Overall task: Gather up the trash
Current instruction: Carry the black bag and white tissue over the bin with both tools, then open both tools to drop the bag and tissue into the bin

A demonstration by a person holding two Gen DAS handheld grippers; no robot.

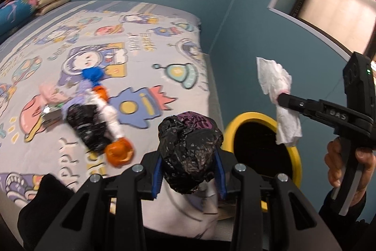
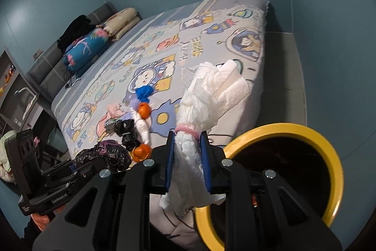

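I have my left gripper [image 1: 189,177] clamped on a crumpled black plastic bag wad [image 1: 189,152], glossy and wrinkled with a purple patch on top, held above the bed's edge. My right gripper [image 2: 187,162] is closed on a white tissue bundle [image 2: 206,98], soft and creased, cinched by a pink band just above the blue pads; it hangs beside the yellow-rimmed bin [image 2: 329,152], whose inside is dark. On the cartoon-print bedsheet [image 1: 141,22] I see more trash [image 1: 94,114] in a loose cluster: 2 orange lumps, a blue scrap, a black bag, white paper and a pink piece.
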